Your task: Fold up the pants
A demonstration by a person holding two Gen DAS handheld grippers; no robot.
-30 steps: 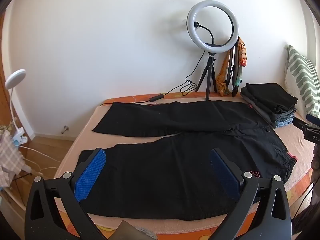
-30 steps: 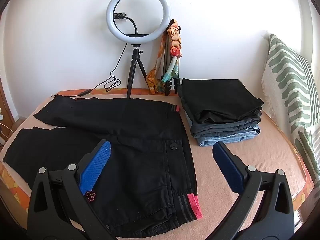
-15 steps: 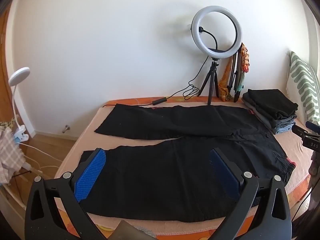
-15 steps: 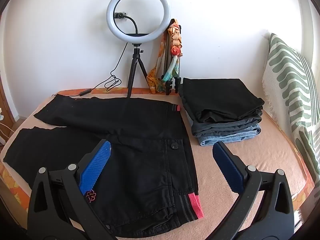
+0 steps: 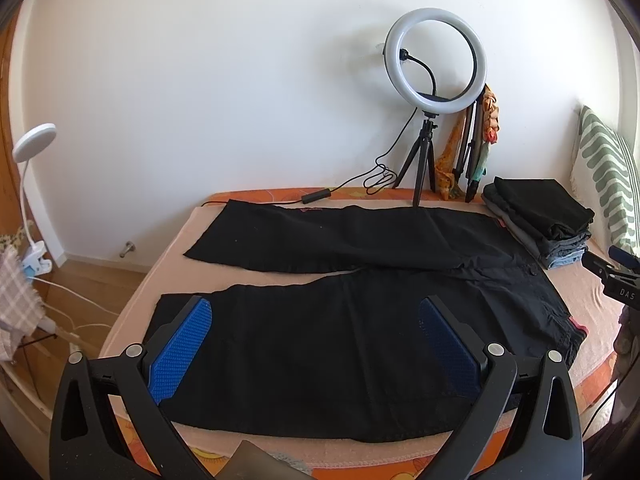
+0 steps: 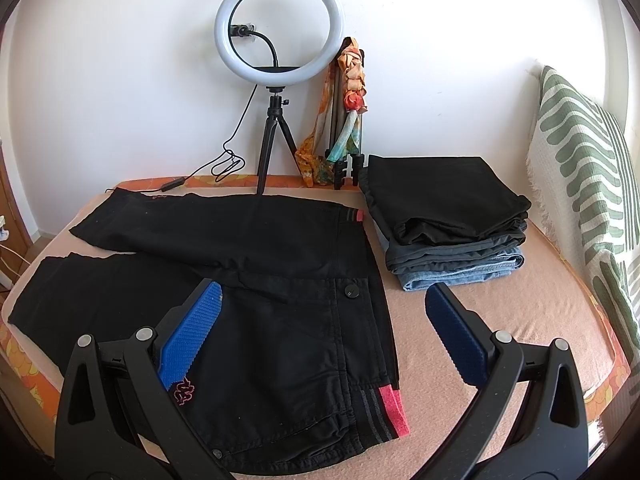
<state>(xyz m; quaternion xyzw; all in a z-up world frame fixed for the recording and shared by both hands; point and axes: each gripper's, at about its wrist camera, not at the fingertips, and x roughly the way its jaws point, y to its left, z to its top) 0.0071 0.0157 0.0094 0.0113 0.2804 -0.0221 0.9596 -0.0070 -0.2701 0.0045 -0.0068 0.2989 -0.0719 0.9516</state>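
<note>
Black pants [image 5: 340, 312] lie spread flat on the bed, legs apart and pointing left, waistband at the right. In the right wrist view the pants [image 6: 256, 288] show a black button, a pink logo and a red-striped waistband end [image 6: 394, 406]. My left gripper [image 5: 316, 344] is open and empty, above the near leg. My right gripper [image 6: 320, 328] is open and empty, above the waist area. The right gripper's tip [image 5: 616, 276] shows at the right edge of the left wrist view.
A stack of folded clothes [image 6: 448, 216] sits at the back right of the bed [image 6: 500, 340]. A ring light on a tripod [image 6: 276, 80] and its cable stand by the wall. A green-striped pillow [image 6: 584, 184] leans at right. A desk lamp [image 5: 28, 184] stands left on the floor side.
The left gripper has drawn back and swung slightly left, so the pants and ring light sit further right and lower in view. The right gripper has barely moved. Both stay open.
</note>
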